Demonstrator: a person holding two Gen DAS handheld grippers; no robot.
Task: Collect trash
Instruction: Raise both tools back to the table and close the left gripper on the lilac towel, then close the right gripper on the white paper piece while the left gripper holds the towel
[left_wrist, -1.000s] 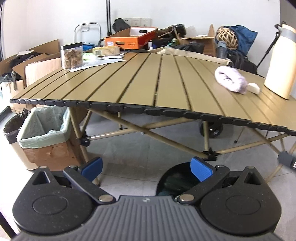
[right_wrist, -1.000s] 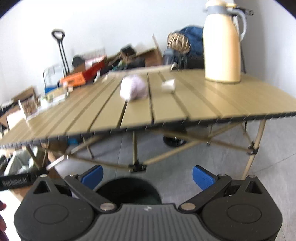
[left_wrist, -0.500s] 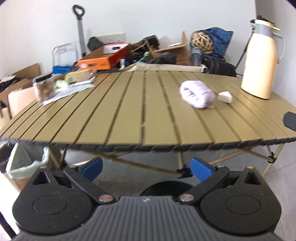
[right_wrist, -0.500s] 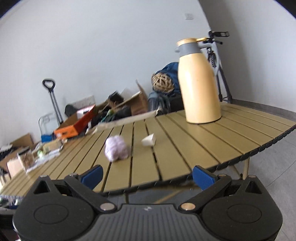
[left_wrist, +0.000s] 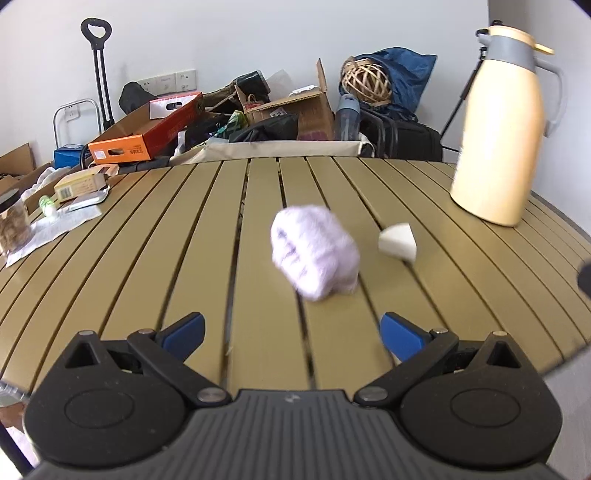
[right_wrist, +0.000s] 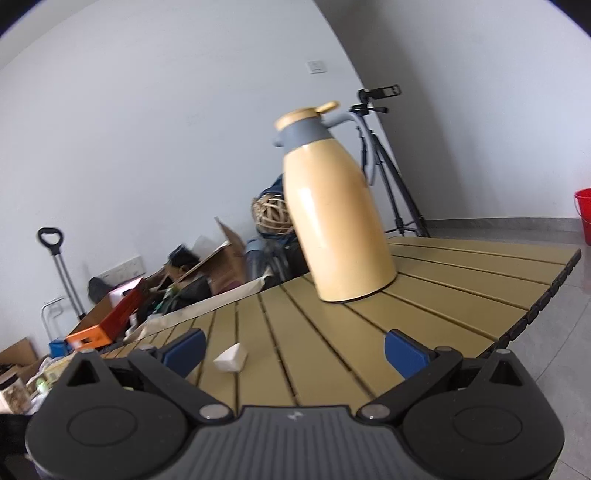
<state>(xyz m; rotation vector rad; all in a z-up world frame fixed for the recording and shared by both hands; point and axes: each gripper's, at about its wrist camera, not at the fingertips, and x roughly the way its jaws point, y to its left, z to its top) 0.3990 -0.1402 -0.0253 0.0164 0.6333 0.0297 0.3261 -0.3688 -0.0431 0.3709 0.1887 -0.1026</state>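
A crumpled pale-lilac wad (left_wrist: 316, 254), soft and blurred, lies near the middle of the slatted desk (left_wrist: 147, 258), a small white wedge-shaped scrap (left_wrist: 398, 243) just beside it toward the right edge. The left claw (left_wrist: 291, 334) hovers over the near edge, spread wide and empty, the wad straight ahead and apart from it. The right claw (right_wrist: 293, 349) is likewise spread and empty; the scrap (right_wrist: 231, 359) sits near its left finger. A cream thermos jug (right_wrist: 338, 229) stands upright near the far right corner. Boxes and papers (left_wrist: 62, 218) crowd the far left corner.
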